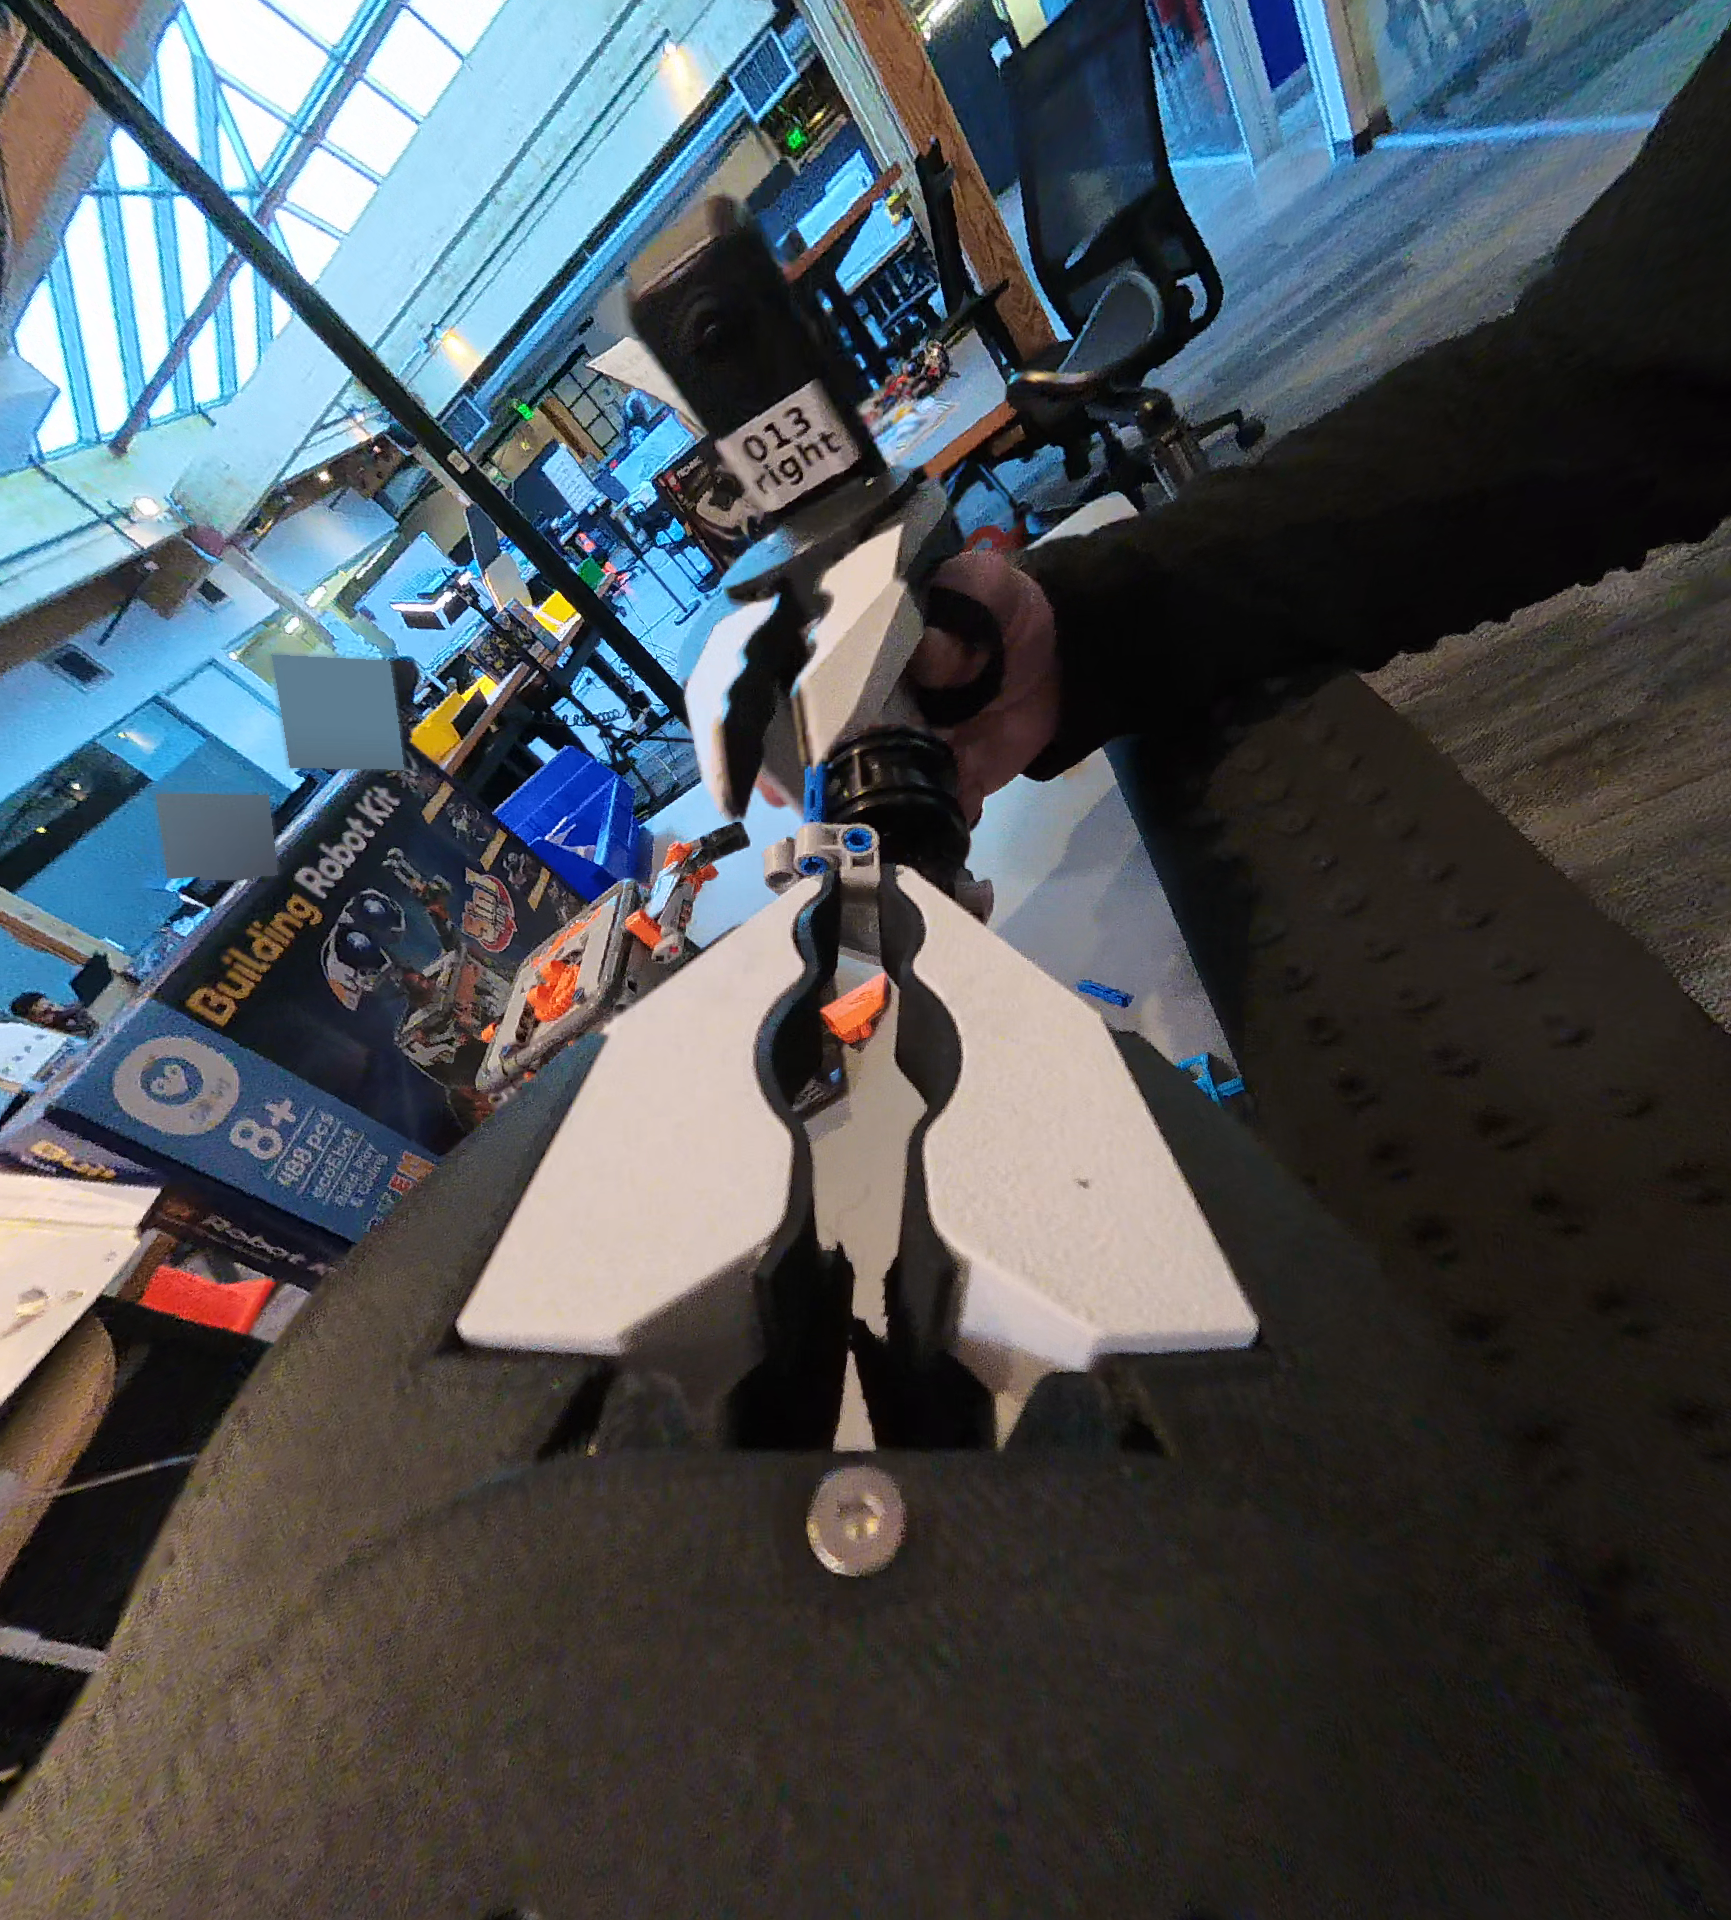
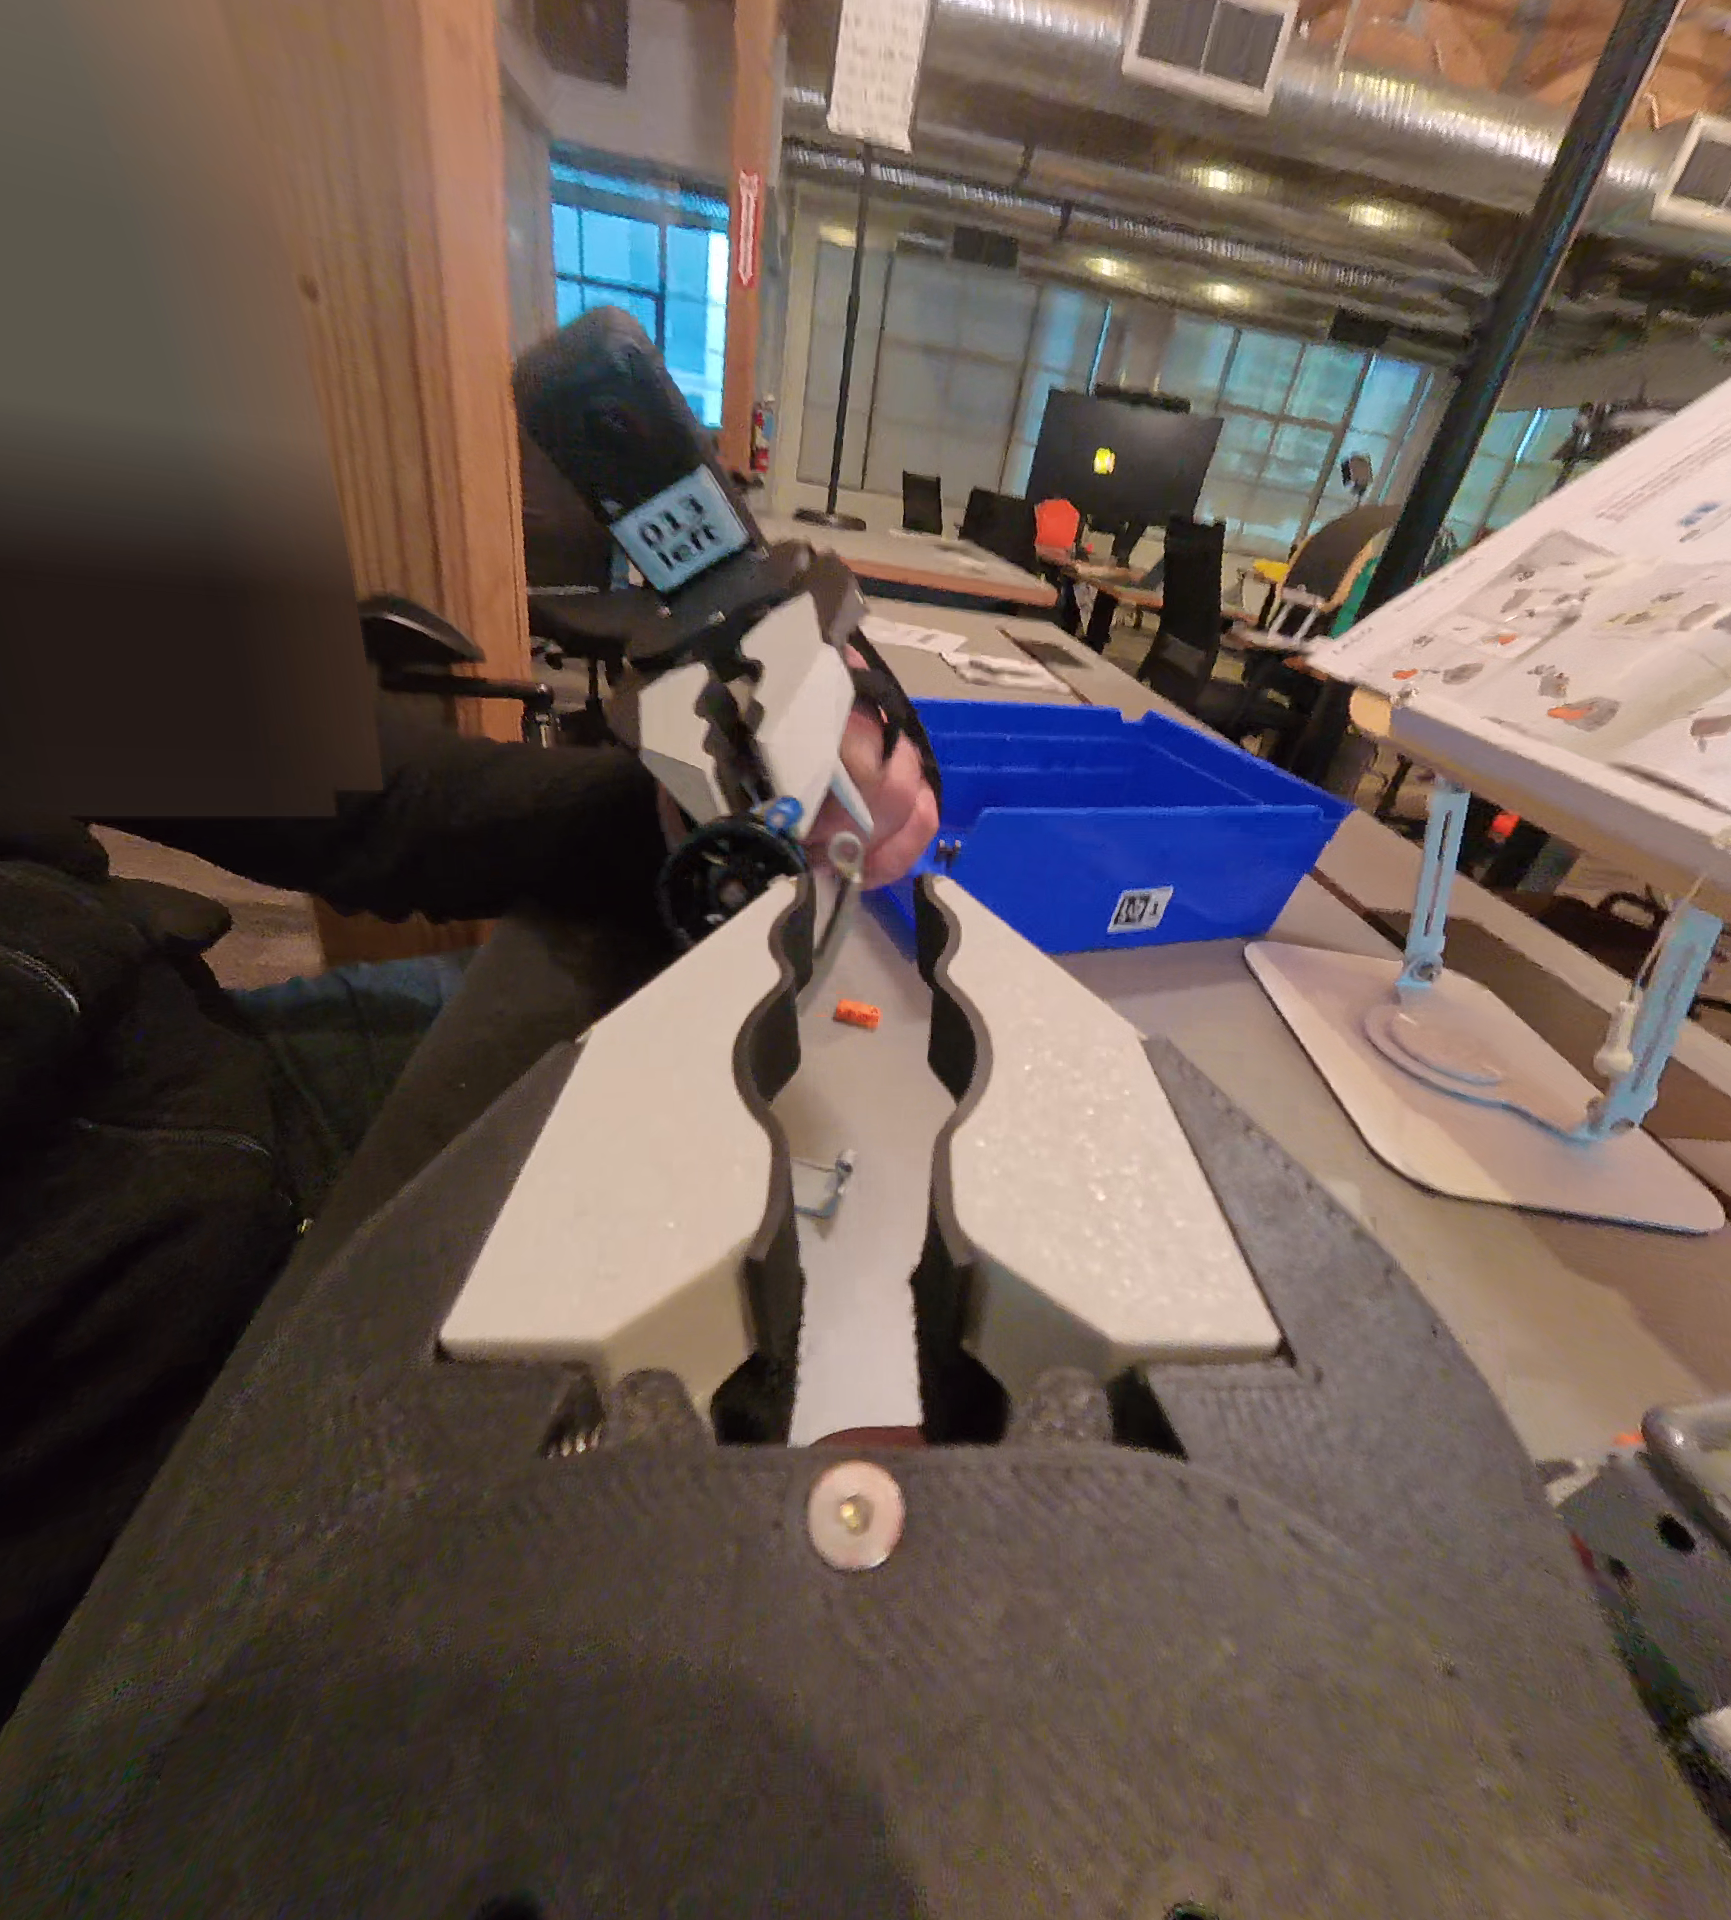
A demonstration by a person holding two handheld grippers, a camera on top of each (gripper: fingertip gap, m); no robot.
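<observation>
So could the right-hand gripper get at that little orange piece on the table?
Probably yes: the right gripper is open, and the orange piece lies bare on the table, framed between its fingers. The wheel assembly held by the left gripper hangs close.

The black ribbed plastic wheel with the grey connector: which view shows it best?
The left wrist view: the black ribbed plastic wheel sits just past the left gripper, whose jaws grip its grey beam. The right wrist view shows only a dark partial wheel, half hidden.
</observation>
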